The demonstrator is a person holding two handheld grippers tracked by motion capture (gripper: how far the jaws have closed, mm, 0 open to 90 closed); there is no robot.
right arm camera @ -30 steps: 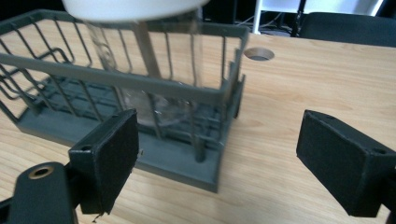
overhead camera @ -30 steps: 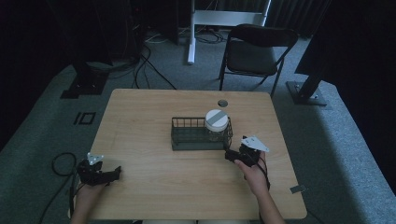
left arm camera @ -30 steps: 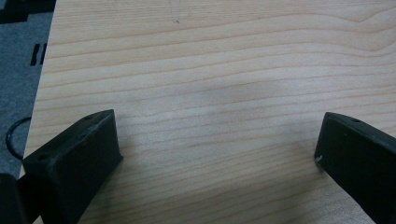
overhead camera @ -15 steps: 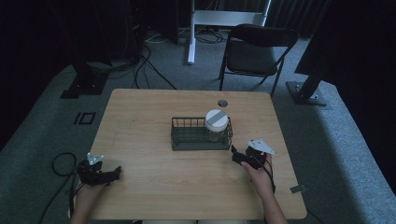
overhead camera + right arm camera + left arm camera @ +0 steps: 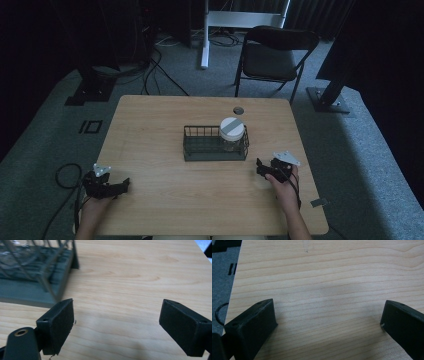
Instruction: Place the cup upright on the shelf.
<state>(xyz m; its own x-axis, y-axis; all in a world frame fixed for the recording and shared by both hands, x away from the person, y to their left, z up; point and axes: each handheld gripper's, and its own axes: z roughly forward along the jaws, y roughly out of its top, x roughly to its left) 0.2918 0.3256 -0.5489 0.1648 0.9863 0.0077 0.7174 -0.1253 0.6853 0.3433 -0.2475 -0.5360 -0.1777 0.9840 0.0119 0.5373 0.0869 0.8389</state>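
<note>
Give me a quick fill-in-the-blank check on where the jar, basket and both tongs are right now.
1. The jar with the white lid stands inside the wire ____.
2. The jar sits at the basket's ____ end in the high view.
3. Both the left tongs and the right tongs have their jaws ____.
4. Beyond the table stands a black folding ____.

Missing words: basket; right; open; chair

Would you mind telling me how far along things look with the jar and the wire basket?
Done: the jar stands at the right end of the wire basket. In hand: nothing; the left gripper and right gripper are both open and empty over the table. What remains cannot be told.
</note>
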